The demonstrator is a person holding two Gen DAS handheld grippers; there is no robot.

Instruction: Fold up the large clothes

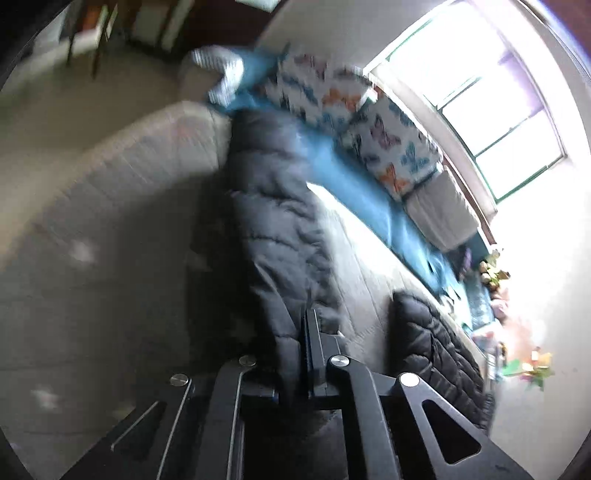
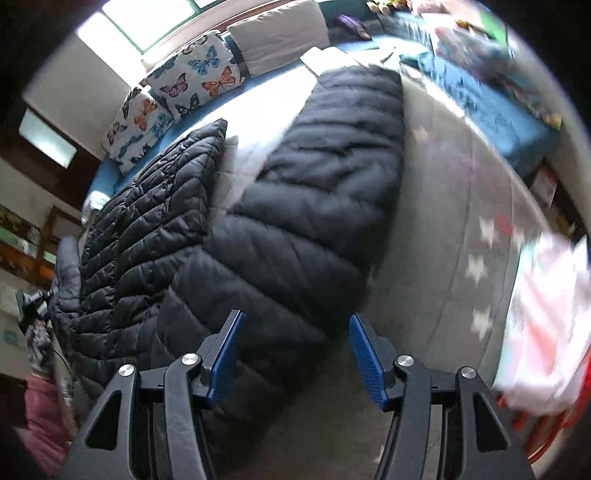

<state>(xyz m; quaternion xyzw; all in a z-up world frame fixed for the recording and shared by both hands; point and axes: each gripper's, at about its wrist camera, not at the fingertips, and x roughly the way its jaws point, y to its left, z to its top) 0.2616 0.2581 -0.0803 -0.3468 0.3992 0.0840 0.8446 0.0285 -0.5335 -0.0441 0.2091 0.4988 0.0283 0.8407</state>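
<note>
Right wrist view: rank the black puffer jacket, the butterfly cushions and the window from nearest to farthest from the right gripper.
1. The black puffer jacket, directly ahead of the open right gripper, lying on the grey bed cover.
2. The butterfly cushions, upper left, past the jacket.
3. The window, top left, behind the cushions.

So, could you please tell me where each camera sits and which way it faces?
Left wrist: sits on the left gripper, looking along the bed toward the butterfly pillows and window; its fingers, shut on the jacket, show.
Right wrist: sits on the right gripper, looking down over the jacket toward the pillows; its open blue-padded fingers show.
Shared: jacket, bed, pillows, window.
</note>
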